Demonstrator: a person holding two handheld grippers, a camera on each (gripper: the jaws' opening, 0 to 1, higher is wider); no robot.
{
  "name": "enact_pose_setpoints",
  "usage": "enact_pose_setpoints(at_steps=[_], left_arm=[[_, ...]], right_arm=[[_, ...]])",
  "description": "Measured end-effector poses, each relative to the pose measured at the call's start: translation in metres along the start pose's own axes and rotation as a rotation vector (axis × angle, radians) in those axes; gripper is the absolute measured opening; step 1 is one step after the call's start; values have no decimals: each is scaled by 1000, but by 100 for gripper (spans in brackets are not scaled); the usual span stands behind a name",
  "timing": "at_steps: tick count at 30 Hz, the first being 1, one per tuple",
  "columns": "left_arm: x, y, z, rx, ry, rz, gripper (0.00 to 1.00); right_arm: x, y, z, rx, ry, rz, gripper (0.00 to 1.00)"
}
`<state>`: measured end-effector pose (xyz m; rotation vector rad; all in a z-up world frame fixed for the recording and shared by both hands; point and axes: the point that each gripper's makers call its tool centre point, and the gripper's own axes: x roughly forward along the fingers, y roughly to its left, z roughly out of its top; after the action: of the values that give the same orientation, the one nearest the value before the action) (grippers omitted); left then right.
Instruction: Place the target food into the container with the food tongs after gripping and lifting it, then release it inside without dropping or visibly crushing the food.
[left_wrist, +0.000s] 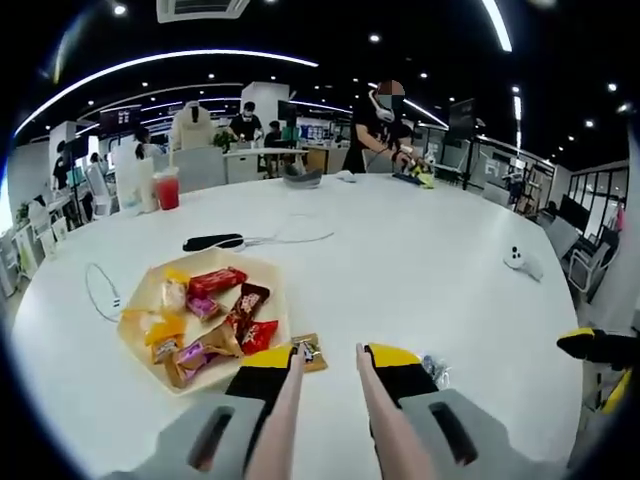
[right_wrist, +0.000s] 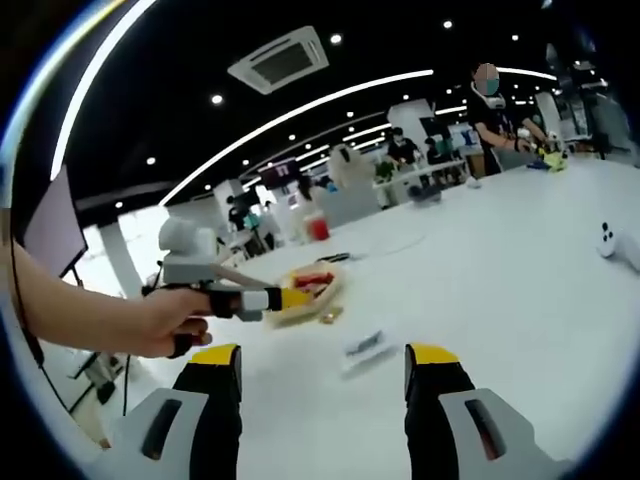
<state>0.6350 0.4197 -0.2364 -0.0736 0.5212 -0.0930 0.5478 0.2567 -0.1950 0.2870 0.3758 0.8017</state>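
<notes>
The left claw (left_wrist: 330, 362) is holding two long pale tong arms between its yellow and black tips. The tong arms are standing a little apart, with nothing between them. The claw is pressing on the tongs from both sides. Just past its left tip a small wrapped candy (left_wrist: 306, 350) is lying on the tabletop (left_wrist: 420, 270), touching the edge of the tray (left_wrist: 138, 300). Another small clear-wrapped candy (left_wrist: 433, 368) is lying beside the right tip.

The right claw (right_wrist: 322, 372) is standing wide open and is holding nothing. It is hanging over the tabletop, with a small wrapper (right_wrist: 364, 346) lying ahead of it. In the right gripper view, a hand (right_wrist: 165, 322) is holding the left claw near the tray.

The tray is a light tan, flat dish. It is full of wrapped snacks in red, yellow, purple and dark brown.

The tabletop is big, round and white. A black thing with a white cord (left_wrist: 213, 242) is lying past the tray. A red drink cup (left_wrist: 167, 188) is standing far off at the left edge. A white controller (left_wrist: 522, 262) is lying on the right side.

The room is a big office with bright strip lights, and people are standing at desks far behind.
</notes>
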Motion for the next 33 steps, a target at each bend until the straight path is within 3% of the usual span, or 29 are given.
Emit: enact_pose_setpoints(at_steps=[3,8,18,23,26,33], left_arm=[[3,0,-1,5,-2,10,25],[16,-4,-5,4,3,22,25],[45,-5,-12,-4,41,94,26],[49,-4,-18,30,53,118,26],[49,8,-15,84,41,179,26],[61,12,-22,100,86,179,26]], right_arm=[[2,6,3,7,-16,23,67],[1,10,-11,7,26,47,67],[-5,-6,-13,17,51,14,67],[-3,-9,-14,23,59,4,66],[-2,-8,-17,23,68,3,66],[1,-11,-18,51,62,-7,66]])
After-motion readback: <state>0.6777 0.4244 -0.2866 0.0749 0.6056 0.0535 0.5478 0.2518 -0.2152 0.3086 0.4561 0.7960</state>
